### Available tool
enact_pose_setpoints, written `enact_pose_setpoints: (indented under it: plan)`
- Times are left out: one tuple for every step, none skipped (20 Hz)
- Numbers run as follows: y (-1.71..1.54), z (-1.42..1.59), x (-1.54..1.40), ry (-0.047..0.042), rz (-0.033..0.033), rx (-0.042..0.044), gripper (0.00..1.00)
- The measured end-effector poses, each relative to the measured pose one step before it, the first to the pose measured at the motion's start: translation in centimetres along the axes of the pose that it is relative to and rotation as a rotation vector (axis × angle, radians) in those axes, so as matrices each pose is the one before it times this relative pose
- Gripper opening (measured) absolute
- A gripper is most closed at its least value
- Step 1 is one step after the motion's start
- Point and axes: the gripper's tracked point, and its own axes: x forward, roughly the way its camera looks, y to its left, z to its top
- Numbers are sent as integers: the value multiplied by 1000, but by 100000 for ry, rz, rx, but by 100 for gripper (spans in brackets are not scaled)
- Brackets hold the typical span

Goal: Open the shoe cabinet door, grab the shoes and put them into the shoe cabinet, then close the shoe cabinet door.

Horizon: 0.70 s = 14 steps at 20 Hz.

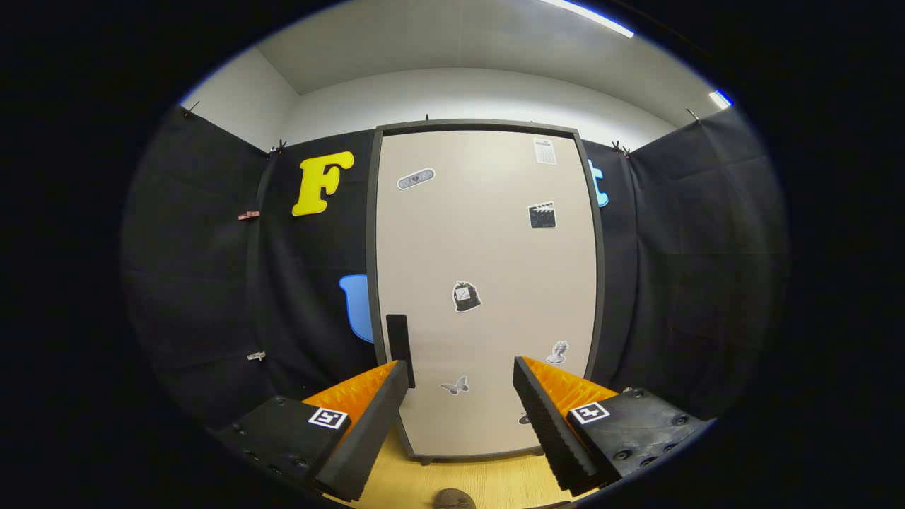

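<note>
Fingers (460, 396) spread wide, grasping nothing, squared up to the shut shoe cabinet door (488, 283) just ahead, dark handle (399, 348) beyond the left finger, ready for pulling open.

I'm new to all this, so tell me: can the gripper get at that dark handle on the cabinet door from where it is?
Probably yes. The gripper is open and empty, the handle sits just beyond its left finger on the shut door, and nothing stands between them. It would need to shift left a little.
</note>
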Motion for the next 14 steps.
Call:
enact_pose_setpoints:
  plan:
    - [36,-179,184,263,49,60,98]
    - [107,-148,197,384,256,108,98]
    - [124,-105,230,378,201,24,98]
    - [160,-91,236,104,210,-62,98]
    - [228,-22,318,-125,136,-56,98]
    - [275,-1,321,-223,143,30,98]
    - [294,1,347,-228,51,-13,98]
    - [352,-19,421,-159,65,22,98]
    - [403,-209,449,116,459,125,98]
    - [515,-276,515,496,384,162,98]
    - [338,-312,639,489,307,225,98]
    - [472,-349,672,486,180,110,98]
    - [435,-447,725,677,63,3,98]
    - [530,-499,753,938,403,137,98]
